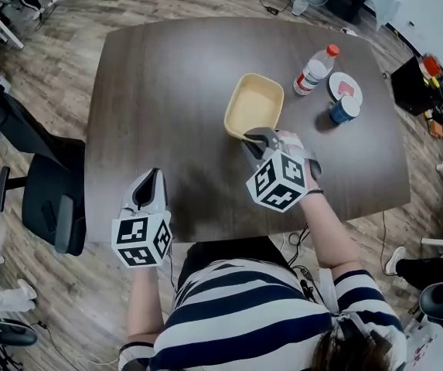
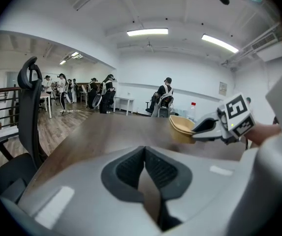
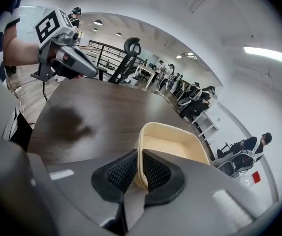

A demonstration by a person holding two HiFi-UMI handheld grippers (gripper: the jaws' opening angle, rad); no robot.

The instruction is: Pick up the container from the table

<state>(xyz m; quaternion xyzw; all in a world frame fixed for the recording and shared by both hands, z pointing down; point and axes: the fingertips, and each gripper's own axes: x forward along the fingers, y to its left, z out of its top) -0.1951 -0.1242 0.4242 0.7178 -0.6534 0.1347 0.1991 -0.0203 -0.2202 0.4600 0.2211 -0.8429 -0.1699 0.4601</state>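
The right tongs (image 3: 140, 170) pinch the near wall of the pale yellow rectangular plastic container (image 3: 172, 144), which is near the middle of the dark wooden counter (image 1: 167, 91). It looks light, stiff and smooth, so a rim grip should hold it. The left tongs (image 2: 144, 167) are closed and empty.

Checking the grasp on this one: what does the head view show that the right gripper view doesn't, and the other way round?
Head view only: the person's striped shirt and the right claw's marker cube. Right gripper view only: its pads clamped on the beige container's wall. Both: that container, the dark table, the left claw.
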